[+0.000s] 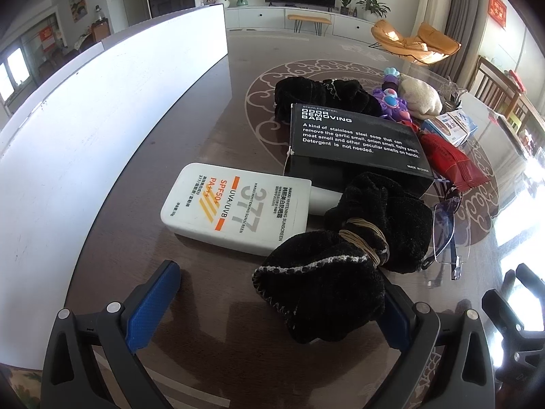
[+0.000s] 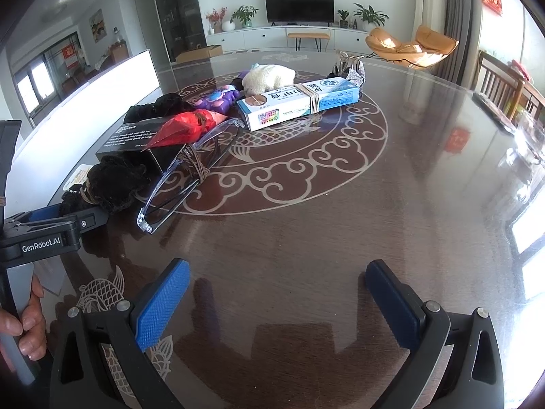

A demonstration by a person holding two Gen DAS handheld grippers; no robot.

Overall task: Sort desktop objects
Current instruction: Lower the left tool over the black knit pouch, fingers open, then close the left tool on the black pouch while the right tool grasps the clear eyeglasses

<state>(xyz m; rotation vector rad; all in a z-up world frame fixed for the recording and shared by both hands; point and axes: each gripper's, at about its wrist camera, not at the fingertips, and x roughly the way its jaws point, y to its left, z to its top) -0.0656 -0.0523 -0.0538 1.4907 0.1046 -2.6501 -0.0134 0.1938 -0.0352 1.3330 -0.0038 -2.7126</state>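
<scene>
My left gripper (image 1: 272, 310) is open just above the dark table. A black velvet pouch (image 1: 340, 255) tied with rubber bands lies with its near end between the fingers, against the right blue pad (image 1: 395, 317). Behind it lie a white sunscreen bottle (image 1: 231, 208) and a black odor-removing-bar box (image 1: 354, 143). Clear glasses (image 1: 446, 225) rest to the pouch's right. My right gripper (image 2: 279, 303) stands open over bare table with nothing between its fingers. From there the glasses (image 2: 190, 170), pouch (image 2: 115, 180) and left gripper (image 2: 51, 228) appear at the left.
A red packet (image 2: 184, 129), purple toy (image 2: 221, 99), beige cloth (image 2: 269, 76), banded blue-white box (image 2: 299, 102) and a second black cloth (image 1: 327, 92) lie further back. A tall white panel (image 1: 102, 102) walls the table's left side. A hand (image 2: 27, 323) grips the left handle.
</scene>
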